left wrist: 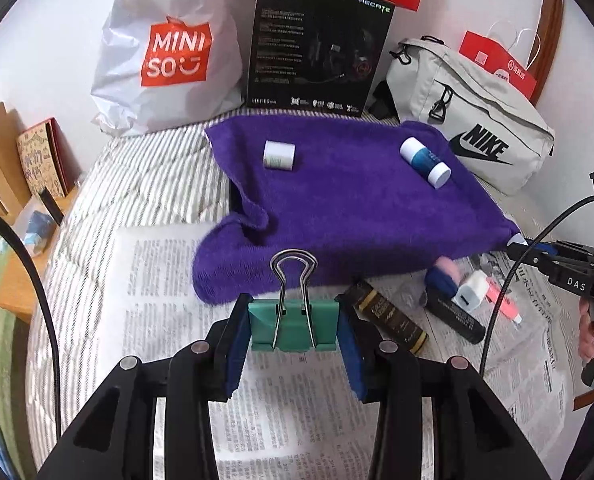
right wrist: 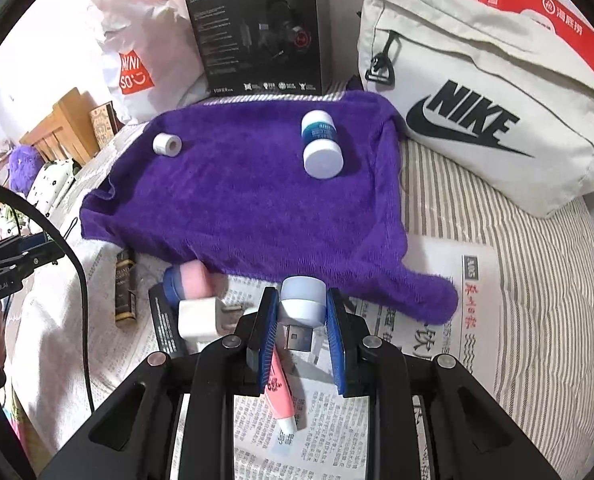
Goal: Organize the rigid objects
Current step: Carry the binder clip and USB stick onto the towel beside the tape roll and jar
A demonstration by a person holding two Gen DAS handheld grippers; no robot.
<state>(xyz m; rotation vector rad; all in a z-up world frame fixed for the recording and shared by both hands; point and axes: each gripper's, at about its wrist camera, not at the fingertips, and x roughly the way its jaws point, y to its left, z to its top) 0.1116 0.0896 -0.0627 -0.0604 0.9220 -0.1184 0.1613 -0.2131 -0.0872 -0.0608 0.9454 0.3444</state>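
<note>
Binder clip [left wrist: 293,326] in left jaws, small jar [right wrist: 302,300] in right jaws

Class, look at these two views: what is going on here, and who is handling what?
A person holds a gripper in each hand over a bed. The left gripper is clamped on a green binder clip; the right gripper grips a small white jar. On the purple towel already lie a white roll and a blue-and-white bottle. More small items wait on the newspaper.
</note>
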